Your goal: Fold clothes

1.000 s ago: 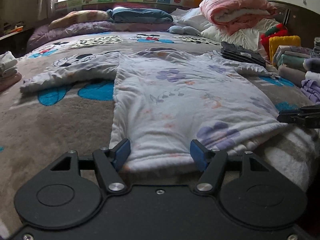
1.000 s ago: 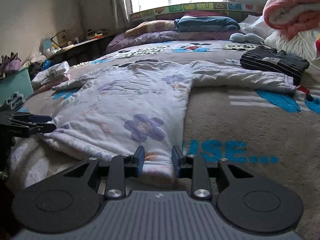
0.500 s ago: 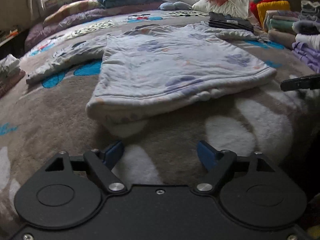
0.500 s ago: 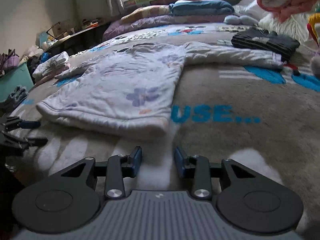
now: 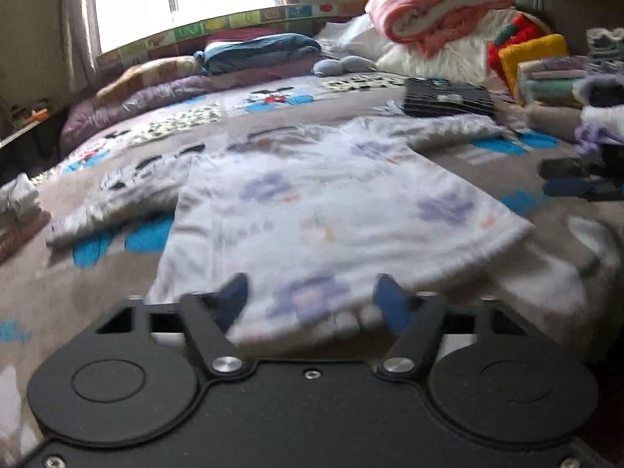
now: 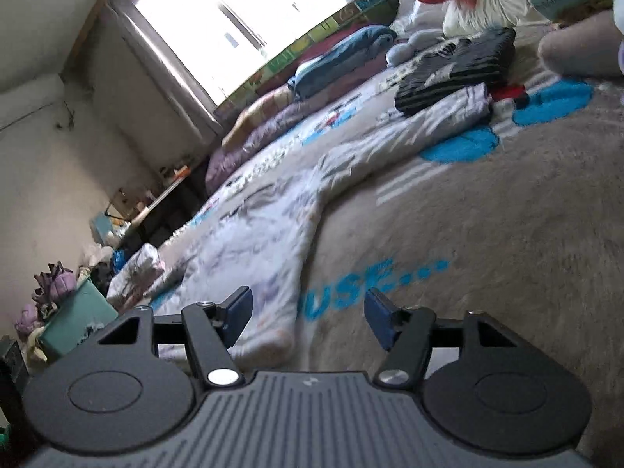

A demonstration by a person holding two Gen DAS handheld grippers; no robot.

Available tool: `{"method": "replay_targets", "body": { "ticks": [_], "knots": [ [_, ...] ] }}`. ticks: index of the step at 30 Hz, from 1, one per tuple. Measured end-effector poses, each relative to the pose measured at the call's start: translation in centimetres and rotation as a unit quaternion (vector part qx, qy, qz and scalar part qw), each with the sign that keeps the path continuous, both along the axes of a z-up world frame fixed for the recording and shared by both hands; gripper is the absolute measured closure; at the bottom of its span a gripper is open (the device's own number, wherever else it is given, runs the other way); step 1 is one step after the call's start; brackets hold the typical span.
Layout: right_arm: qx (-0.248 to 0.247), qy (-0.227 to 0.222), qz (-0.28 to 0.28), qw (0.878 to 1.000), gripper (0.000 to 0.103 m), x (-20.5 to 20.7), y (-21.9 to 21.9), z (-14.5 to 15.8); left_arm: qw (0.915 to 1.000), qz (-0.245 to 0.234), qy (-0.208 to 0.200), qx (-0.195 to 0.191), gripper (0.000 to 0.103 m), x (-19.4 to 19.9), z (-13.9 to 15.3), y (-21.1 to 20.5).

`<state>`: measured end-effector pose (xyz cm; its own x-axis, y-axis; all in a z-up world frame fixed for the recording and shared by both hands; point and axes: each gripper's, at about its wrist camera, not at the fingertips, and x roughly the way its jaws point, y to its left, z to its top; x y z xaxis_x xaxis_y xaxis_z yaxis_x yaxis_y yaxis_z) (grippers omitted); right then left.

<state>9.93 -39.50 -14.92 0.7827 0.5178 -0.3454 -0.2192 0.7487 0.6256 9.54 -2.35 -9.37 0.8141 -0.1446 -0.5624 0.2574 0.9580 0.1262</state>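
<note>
Blue-padded left gripper (image 5: 310, 298) closing astride floral garment (image 5: 331, 210) hem

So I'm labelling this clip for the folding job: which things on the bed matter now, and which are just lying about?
Part of the job:
- white floral top, spread flat on the bed
- left gripper, closing, hem between its fingers
- right gripper, opening at the hem's corner

Just lying about:
- black striped garment
- pink quilt
- blue folded bedding
- yellow knit
</note>
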Motion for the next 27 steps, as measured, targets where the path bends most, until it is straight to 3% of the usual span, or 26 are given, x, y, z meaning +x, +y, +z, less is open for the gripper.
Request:
{"method": "replay_targets", "body": {
  "ticks": [5, 7, 10, 13, 17, 20, 27],
  "knots": [
    [0.001, -0.036, 0.004, 0.999, 0.043, 2.1, -0.4, -0.2, 0.9977, 0.048, 0.023, -0.042, 0.059, 8.0, 0.8, -0.3],
    [-0.016, -0.074, 0.026, 0.997, 0.044, 2.1, 0.6, 0.6, 0.9962, 0.061, 0.028, -0.055, 0.066, 11.4, 1.2, -0.6],
    [-0.07, -0.137, 0.089, 0.984, 0.048, 1.8, 3.7, 2.0, 0.9942, 0.075, 0.041, -0.066, 0.073, 15.9, 1.2, -1.2],
    [-0.134, -0.168, 0.156, 0.964, 0.054, 1.5, 7.6, 2.3, 0.9918, 0.087, 0.057, -0.075, 0.075, 20.1, 1.0, -1.6],
    [-0.202, -0.144, 0.205, 0.947, 0.056, 2.0, 11.3, 0.9, 0.9903, 0.093, 0.078, -0.068, 0.076, 24.9, 0.4, -2.5],
    [-0.203, -0.097, 0.21, 0.952, 0.056, 3.2, 11.5, -0.2, 0.9877, 0.099, 0.1, -0.068, 0.076, 28.3, -0.1, -3.0],
    [-0.176, -0.081, 0.216, 0.957, 0.056, 3.7, 11.1, -0.9, 0.983, 0.118, 0.132, -0.048, 0.076, 34.0, -1.1, -3.7]
  ]
}}
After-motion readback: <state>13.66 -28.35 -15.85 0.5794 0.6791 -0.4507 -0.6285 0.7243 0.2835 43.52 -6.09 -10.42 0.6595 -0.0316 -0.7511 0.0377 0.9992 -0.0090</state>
